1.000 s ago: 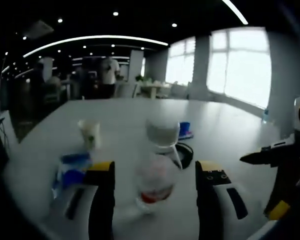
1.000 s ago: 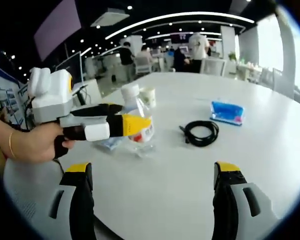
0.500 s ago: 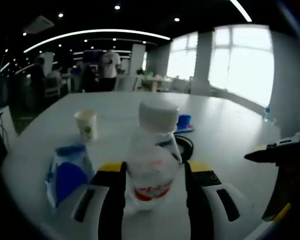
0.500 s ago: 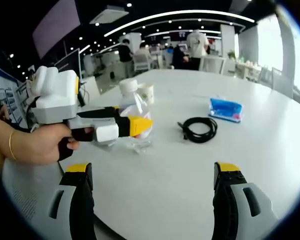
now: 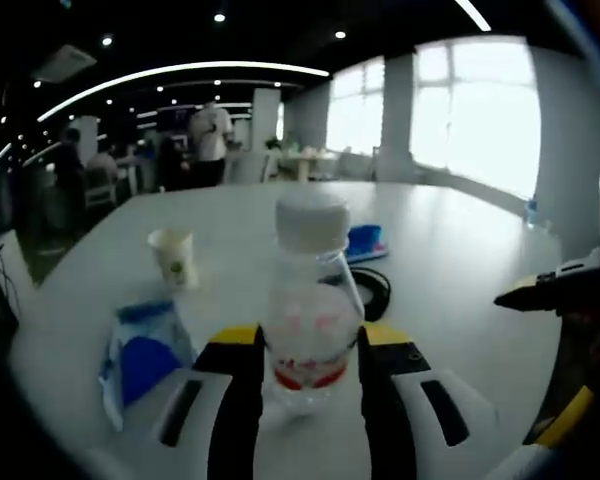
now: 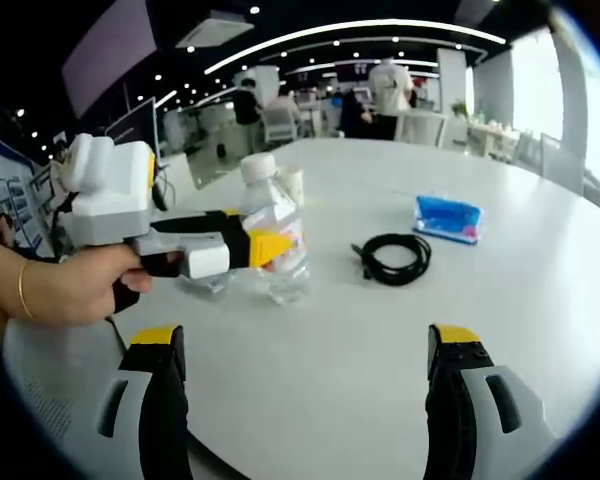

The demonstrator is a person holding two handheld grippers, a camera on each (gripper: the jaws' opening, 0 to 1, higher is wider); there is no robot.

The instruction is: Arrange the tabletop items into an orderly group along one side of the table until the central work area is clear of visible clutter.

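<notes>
I have my left gripper (image 6: 265,247) pinching the clear plastic bottle with the white cap (image 5: 310,300), which stands upright on the white table (image 6: 380,350); my right gripper (image 6: 300,385) hangs spread and empty. Beyond the bottle lie a coiled black cable (image 6: 395,258) and blue packet (image 6: 447,219); beside it a blue-white pouch (image 5: 140,345) and paper cup (image 5: 172,257). I judge the grouping barely begun.

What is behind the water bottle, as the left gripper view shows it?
Behind the water bottle, a coiled black cable lies on the white table, and further back a blue packet. The bottle covers the cable's left part, so its full shape cannot be seen.
</notes>
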